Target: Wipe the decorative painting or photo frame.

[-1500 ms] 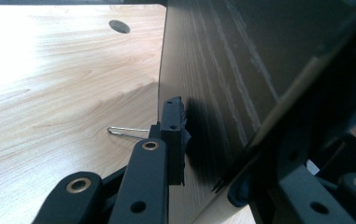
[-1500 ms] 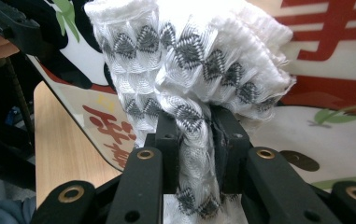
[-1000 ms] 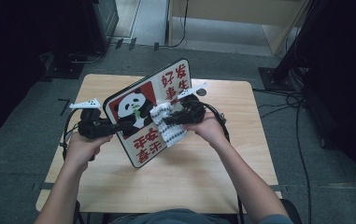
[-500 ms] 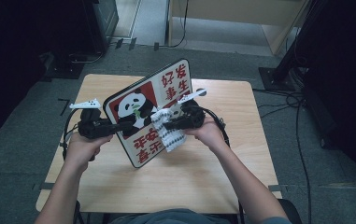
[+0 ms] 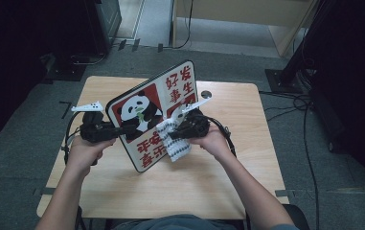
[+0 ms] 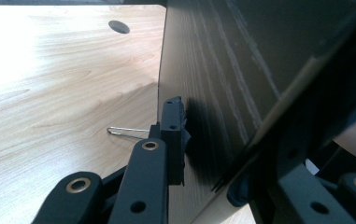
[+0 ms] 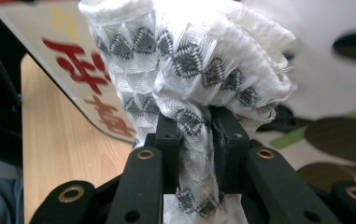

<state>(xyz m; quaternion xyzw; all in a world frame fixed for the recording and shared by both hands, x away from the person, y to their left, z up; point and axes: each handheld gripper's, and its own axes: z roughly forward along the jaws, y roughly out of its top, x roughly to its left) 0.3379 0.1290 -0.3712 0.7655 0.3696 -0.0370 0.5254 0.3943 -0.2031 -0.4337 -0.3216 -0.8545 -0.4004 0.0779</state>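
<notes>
A board (image 5: 144,112) printed with a panda and red characters stands tilted on edge on the wooden table (image 5: 170,191). My left gripper (image 5: 122,130) is shut on its left edge. In the left gripper view the jaws (image 6: 199,154) clamp the board's dark wood-grain back (image 6: 222,70). My right gripper (image 5: 173,132) is shut on a white cloth (image 5: 176,144) with grey diamond marks, held against the board's printed face. The right gripper view has the bunched cloth (image 7: 185,60) pinched between the jaws (image 7: 199,140), with the board's red print (image 7: 87,70) behind it.
A round cable hole (image 5: 206,94) sits near the table's far edge and also appears as hole (image 6: 118,26). A thin wire piece (image 6: 126,132) pokes out by the board's edge. Cables (image 5: 309,143) run over the grey floor on the right.
My right gripper and the cloth have slid a little down the board's face, toward the person. The left gripper and the board have stayed put.
</notes>
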